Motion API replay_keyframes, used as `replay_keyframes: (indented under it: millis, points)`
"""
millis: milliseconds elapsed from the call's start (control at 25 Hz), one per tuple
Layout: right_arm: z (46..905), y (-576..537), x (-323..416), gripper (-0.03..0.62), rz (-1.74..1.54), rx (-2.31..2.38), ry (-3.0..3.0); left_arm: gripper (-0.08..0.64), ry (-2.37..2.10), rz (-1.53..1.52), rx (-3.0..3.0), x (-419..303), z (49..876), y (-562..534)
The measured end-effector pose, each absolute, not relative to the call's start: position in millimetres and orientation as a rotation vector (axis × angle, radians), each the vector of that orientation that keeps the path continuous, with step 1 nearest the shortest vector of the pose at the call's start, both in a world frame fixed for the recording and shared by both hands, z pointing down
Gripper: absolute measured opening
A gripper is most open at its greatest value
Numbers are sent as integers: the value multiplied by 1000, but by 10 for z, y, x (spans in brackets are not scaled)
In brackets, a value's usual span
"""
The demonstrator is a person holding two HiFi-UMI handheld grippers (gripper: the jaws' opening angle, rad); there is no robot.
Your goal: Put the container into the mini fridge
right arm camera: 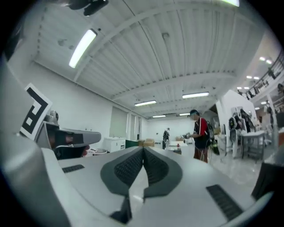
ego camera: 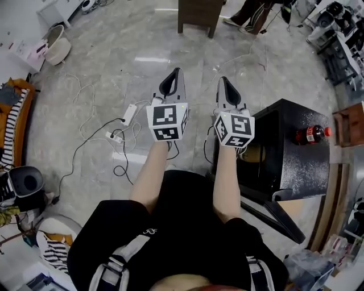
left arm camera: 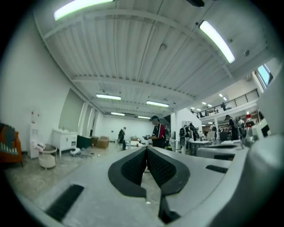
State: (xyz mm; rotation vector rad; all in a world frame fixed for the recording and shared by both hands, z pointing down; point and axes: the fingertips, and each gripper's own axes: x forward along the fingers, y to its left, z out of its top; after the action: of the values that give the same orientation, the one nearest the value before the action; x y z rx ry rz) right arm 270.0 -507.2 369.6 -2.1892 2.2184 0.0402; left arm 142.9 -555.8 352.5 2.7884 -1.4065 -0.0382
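The black mini fridge stands on the floor at the right of the head view, with its door swung open toward me. Something tan shows inside the opening; I cannot tell what it is. Both grippers are held up in front of me, pointing forward, to the left of the fridge. My left gripper is shut, its pads meeting with nothing between them. My right gripper is also shut and empty, close beside the fridge's left edge. Both gripper views look out across the hall.
A red-labelled cola bottle lies on the fridge top. A power strip with cables lies on the floor ahead left. A dark wooden piece of furniture stands far ahead, a wooden box right. A person in a red-and-black shirt stands in the hall.
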Motion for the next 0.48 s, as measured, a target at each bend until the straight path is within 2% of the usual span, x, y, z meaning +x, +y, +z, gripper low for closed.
replay_keyframes:
  millis: [160,480]
  points:
    - [3217,-5013,2617,12,292,-2231,2226,5,-1451,-136,2887,1483,3110,-5465]
    - [3004,-4948,2642,11,329,-2202,2229,5,-1520,-103,2932,1621,3007,-5337]
